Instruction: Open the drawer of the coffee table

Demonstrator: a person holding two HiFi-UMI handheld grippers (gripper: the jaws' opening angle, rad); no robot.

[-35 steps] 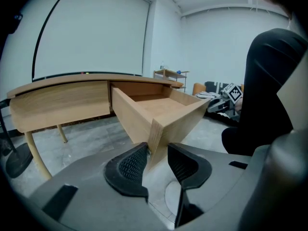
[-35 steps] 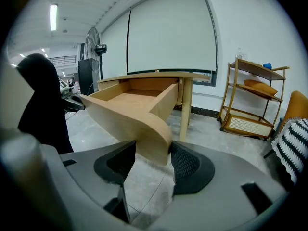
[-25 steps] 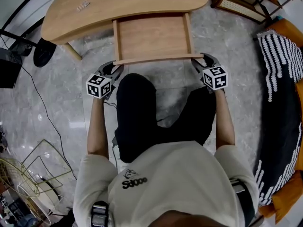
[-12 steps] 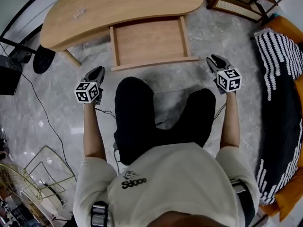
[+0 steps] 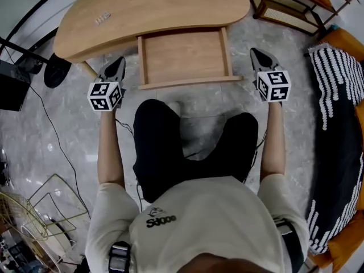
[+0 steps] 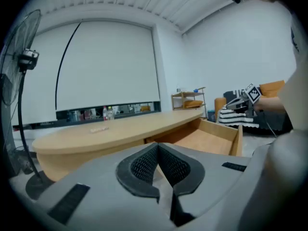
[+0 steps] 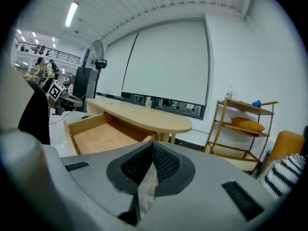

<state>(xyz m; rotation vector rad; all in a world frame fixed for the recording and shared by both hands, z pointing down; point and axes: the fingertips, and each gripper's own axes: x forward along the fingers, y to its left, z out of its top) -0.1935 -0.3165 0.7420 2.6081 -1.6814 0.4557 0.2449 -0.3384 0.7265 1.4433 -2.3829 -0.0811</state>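
Observation:
The light wooden coffee table [image 5: 153,7] stands ahead of me, and its drawer [image 5: 182,56] is pulled out toward my knees with nothing inside. My left gripper [image 5: 116,67] hovers left of the drawer front, apart from it. On the other side my right gripper [image 5: 259,56] hangs off the right corner, also apart. Both have just been closing and are shut with nothing between the pads. The left gripper view shows touching pads [image 6: 159,148] with the drawer [image 6: 207,141] beyond. In the right gripper view the closed pads [image 7: 151,150] sit over the drawer [image 7: 103,134].
A wooden shelf rack [image 5: 296,4] stands at the back right, with a striped cushion [image 5: 335,84] on an orange seat along the right. A fan base [image 5: 57,70] sits left of the table. A wire basket [image 5: 23,220] lies at the lower left. A small object [image 5: 103,20] rests on the tabletop.
Both grippers have come off the drawer front's corners, moved outward and risen, and their jaws have closed. The drawer stays pulled out.

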